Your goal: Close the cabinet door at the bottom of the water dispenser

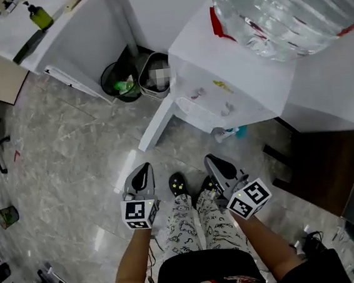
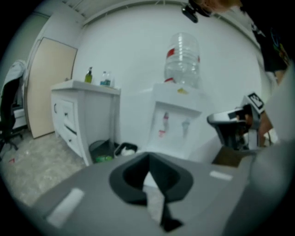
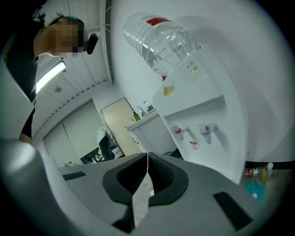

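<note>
We see a white water dispenser [image 1: 219, 64] and a grey marbled floor [image 1: 72, 161]. Our trousers [image 1: 185, 221] show black doodles on white

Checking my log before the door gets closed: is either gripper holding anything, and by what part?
Nothing is held: left gripper and right gripper have jaws together, empty.

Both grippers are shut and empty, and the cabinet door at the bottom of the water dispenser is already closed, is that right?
No. The head view shows the cabinet door swung open from the bottom of the water dispenser, not closed. The rest stands: the left gripper and the right gripper are both shut and empty.
</note>
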